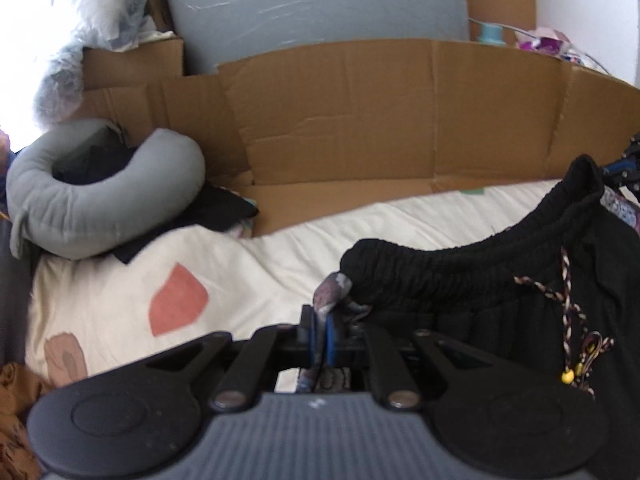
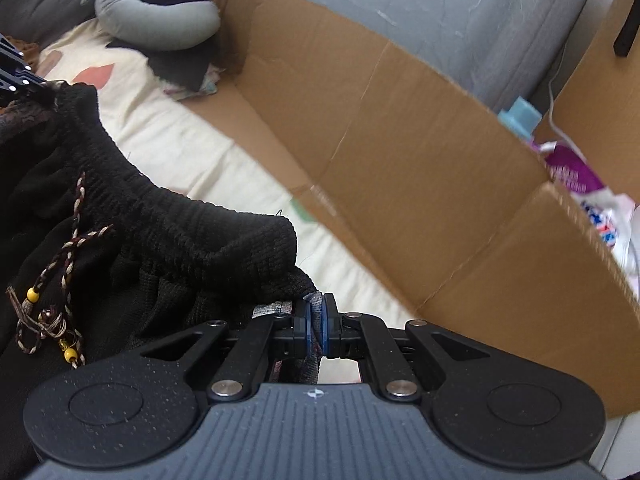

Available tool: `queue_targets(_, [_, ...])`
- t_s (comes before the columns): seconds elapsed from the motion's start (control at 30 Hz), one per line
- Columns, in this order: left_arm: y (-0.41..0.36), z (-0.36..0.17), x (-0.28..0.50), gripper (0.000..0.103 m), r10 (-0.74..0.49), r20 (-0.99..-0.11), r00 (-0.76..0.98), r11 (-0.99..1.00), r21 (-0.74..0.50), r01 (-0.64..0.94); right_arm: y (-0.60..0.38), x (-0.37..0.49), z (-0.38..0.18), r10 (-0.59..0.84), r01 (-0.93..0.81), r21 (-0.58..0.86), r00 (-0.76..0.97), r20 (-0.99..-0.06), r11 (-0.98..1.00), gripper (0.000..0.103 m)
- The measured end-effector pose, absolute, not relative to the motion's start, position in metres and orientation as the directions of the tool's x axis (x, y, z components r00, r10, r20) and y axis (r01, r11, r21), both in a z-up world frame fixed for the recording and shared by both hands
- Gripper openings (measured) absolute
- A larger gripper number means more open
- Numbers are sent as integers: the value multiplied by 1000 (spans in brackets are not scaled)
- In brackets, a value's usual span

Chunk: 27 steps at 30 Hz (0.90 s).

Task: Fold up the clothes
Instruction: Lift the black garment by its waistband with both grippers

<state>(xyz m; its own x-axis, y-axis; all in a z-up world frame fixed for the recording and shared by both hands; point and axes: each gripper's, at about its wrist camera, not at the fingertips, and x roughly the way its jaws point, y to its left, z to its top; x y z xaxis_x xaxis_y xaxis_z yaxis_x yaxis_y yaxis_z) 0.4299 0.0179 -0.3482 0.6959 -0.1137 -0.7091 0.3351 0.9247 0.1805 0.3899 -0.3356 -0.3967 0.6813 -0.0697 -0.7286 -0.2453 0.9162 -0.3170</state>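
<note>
A black garment (image 1: 460, 280) with a gathered elastic waistband is hanging stretched between the two grippers above a bed, its braided drawstring (image 1: 564, 300) with yellow beads dangling down the front. The left gripper (image 1: 324, 332) is pinching one end of the waistband, jaws pressed together on a patterned grey fold of the fabric; the right gripper (image 2: 316, 320) is gripping the other end the same way, jaws closed on a patterned edge of the cloth. Under the garment, a cream bedsheet (image 1: 280, 264) with reddish and pink shapes is lying over the bed. A large flattened cardboard box (image 1: 380, 120) is standing opened out along the far side of the bed, with nothing visible lying on its panels. A grey U-shaped neck pillow (image 1: 100, 196) is sitting at the bed's corner, curling around some dark cloth and resting on more dark fabric. Behind the cardboard, a grey cushion (image 1: 312, 4) is leaning upright, and a purple-and-white packet (image 2: 572, 172) is lying beyond the box's edge.
</note>
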Motion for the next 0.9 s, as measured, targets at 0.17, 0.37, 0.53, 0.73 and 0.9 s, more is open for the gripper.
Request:
queue_targets(0.17, [20,-344,444,6,-86,-707,702,928,199,314,-328,412,-390,-101,-230,-351,691,-715,908,2])
queue_targets(0.37, [22,-341,461,6,-54,-705,707,930,222,292,-321,438,-379,-121,-227,-383,704,-700,895,2])
queue_targets(0.53, [19,-346,481,6,-25,-705,708,926,250,282,-320,459,-385,-142,-205,-383,694,-706,901,2])
queue_targets(0.73, [17,-356,507,6,-14,-726,687,940,224,256,-324,480,-403,-164,-173,-364,666,-728,915,2])
queue_targets(0.9, [9,-378,519,21,46,-773,633,937,253,241,-327,497,-419,-181,-145,-349,641,-746,926,12])
